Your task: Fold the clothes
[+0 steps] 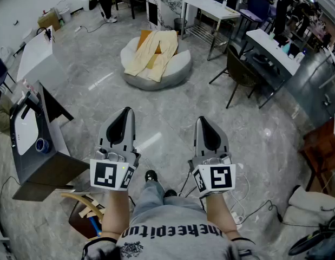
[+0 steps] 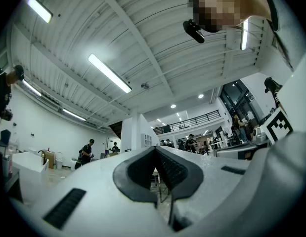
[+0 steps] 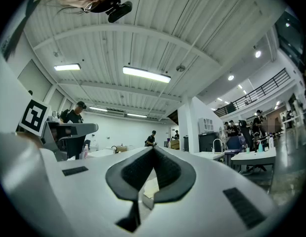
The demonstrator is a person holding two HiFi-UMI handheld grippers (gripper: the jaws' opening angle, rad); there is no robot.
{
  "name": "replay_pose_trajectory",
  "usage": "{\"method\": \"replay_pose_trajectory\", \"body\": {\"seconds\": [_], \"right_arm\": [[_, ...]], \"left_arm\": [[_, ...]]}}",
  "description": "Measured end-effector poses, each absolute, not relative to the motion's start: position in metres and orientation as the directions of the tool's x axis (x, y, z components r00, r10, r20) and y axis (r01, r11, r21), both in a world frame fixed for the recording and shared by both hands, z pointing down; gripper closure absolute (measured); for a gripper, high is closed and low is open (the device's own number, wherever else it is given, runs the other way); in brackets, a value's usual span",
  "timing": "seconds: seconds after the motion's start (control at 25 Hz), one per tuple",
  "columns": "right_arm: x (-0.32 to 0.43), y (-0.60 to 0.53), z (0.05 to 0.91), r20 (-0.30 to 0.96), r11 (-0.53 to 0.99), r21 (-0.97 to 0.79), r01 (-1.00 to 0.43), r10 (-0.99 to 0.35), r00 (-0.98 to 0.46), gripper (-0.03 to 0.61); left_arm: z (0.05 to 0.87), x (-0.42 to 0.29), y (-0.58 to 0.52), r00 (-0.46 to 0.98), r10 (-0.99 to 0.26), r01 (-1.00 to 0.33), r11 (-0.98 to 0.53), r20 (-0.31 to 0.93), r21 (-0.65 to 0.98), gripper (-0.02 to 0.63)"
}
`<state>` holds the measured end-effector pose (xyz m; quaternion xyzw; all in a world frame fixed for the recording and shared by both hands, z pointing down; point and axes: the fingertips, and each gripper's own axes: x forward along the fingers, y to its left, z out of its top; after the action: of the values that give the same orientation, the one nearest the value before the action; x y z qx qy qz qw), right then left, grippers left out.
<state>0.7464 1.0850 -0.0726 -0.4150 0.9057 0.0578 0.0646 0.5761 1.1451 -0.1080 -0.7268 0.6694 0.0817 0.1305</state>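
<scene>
Left claw (image 1: 124, 111): pressed together, the dark pads meeting at the tips with nothing pinched between them. It sits at about 7 o'clock in the head view and points up the frame.
Right claw (image 1: 204, 119): also pressed together at the tips, and empty. It sits at about 5 o'clock, level with the left claw and apart from it.
Clothes (image 1: 152, 53): a pale yellow garment, draped loosely and unfolded, with an orange piece showing under its upper edge. It lies at about 12 o'clock, well apart from both claws.
Pouf (image 1: 178, 69): round and white, carrying the clothes. It stands on the floor.
Floor (image 1: 254, 134): glossy grey marble, bare between the claws and the pouf.
Grey machine (image 1: 32, 145): at 9 o'clock, beside the left claw.
Black chair (image 1: 240, 72): at 2 o'clock, just right of the pouf.
White desk (image 1: 210, 5): at 1 o'clock, behind the pouf.
</scene>
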Motion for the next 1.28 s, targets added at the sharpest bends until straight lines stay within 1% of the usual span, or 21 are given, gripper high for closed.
{"method": "replay_pose_trajectory", "body": {"seconds": [0.28, 0.4, 0.52, 0.64, 0.72, 0.88, 1.04, 1.28], "right_arm": [[0.748, 1.082, -0.074, -0.171, 0.644, 0.051, -0.763, -0.747, -0.642, 0.577], [0.748, 1.083, -0.076, -0.182, 0.649, 0.051, -0.759, -0.741, -0.646, 0.577], [0.747, 1.087, -0.08, -0.209, 0.658, 0.08, -0.748, -0.723, -0.659, 0.577], [0.744, 1.093, -0.088, -0.25, 0.677, 0.132, -0.724, -0.684, -0.685, 0.577], [0.744, 1.092, -0.09, -0.256, 0.692, 0.123, -0.712, -0.671, -0.696, 0.577], [0.746, 1.078, -0.089, -0.263, 0.698, 0.02, -0.716, -0.687, -0.677, 0.577], [0.734, 1.061, -0.086, -0.243, 0.687, 0.064, -0.724, -0.693, -0.679, 0.577], [0.717, 1.004, -0.087, -0.245, 0.653, 0.055, -0.756, -0.725, -0.644, 0.577]], "left_arm": [[-0.11, 0.581, 1.14, 0.106, -0.949, -0.993, -0.084, -0.298, -0.087, 0.611], [-0.111, 0.584, 1.139, 0.13, -0.945, -0.991, -0.113, -0.3, -0.075, 0.611], [-0.115, 0.585, 1.141, 0.143, -0.941, -0.99, -0.133, -0.308, -0.052, 0.611], [-0.121, 0.586, 1.141, 0.14, -0.938, -0.99, -0.126, -0.316, -0.066, 0.611], [-0.123, 0.587, 1.14, 0.14, -0.938, -0.99, -0.123, -0.317, -0.074, 0.611], [-0.126, 0.586, 1.132, 0.136, -0.932, -0.991, -0.122, -0.337, -0.062, 0.611], [-0.128, 0.581, 1.111, 0.142, -0.925, -0.989, -0.123, -0.352, -0.076, 0.611], [-0.121, 0.558, 1.053, 0.145, -0.93, -0.988, -0.118, -0.336, -0.1, 0.611]]}}
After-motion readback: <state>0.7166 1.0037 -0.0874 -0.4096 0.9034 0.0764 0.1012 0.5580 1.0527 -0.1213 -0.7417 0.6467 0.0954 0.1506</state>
